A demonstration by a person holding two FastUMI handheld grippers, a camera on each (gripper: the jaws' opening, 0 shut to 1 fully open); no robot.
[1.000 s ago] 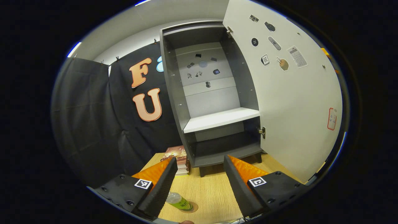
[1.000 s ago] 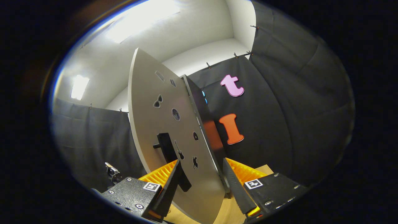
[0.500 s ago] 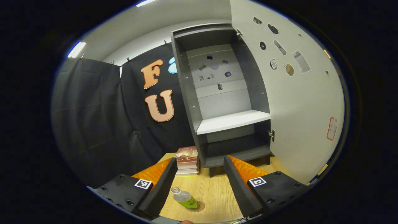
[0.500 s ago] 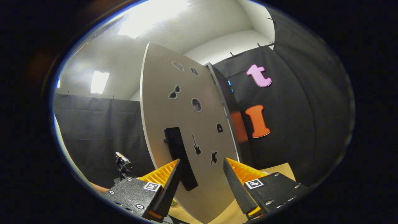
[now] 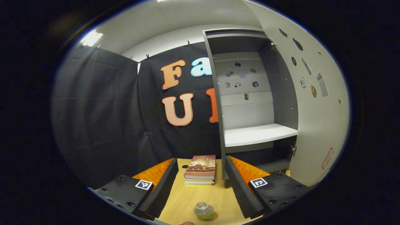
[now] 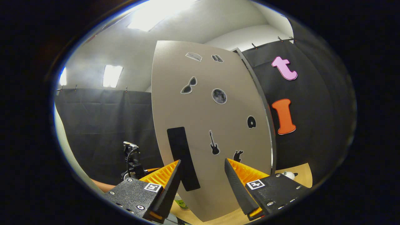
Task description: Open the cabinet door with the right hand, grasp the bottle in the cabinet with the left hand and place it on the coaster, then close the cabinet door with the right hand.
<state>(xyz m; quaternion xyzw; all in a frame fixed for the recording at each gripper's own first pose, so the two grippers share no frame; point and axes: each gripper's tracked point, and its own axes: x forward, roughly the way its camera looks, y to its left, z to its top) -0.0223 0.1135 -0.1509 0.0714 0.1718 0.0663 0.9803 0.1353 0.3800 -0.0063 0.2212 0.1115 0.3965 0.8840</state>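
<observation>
A clear bottle [image 5: 203, 211] with a green label stands upright on the brown coaster [image 5: 213, 216] on the wooden table, just below my open left gripper [image 5: 201, 160], which holds nothing. The grey cabinet [image 5: 218, 125] stands open, its white shelf [image 5: 256, 136] bare, with the door [image 5: 315, 109] swung out to its right. In the right gripper view the door's outer face [image 6: 215, 125] is close ahead. Its black handle [image 6: 182, 157] sits just above the left finger of my open right gripper [image 6: 202, 162]. The bottle [image 6: 181, 202] peeks out below the door.
A stack of books [image 5: 200, 170] lies on the table [image 5: 187, 200] left of the cabinet's foot. In the right gripper view the other gripper [image 6: 132, 159] and a forearm [image 6: 103, 187] show at the lower left, and a small white object [image 6: 289, 175] lies on the table at the right.
The left gripper has drawn back and turned left, so the cabinet sits further right and the bottle lower. The door's outer face has turned more squarely toward the right gripper.
</observation>
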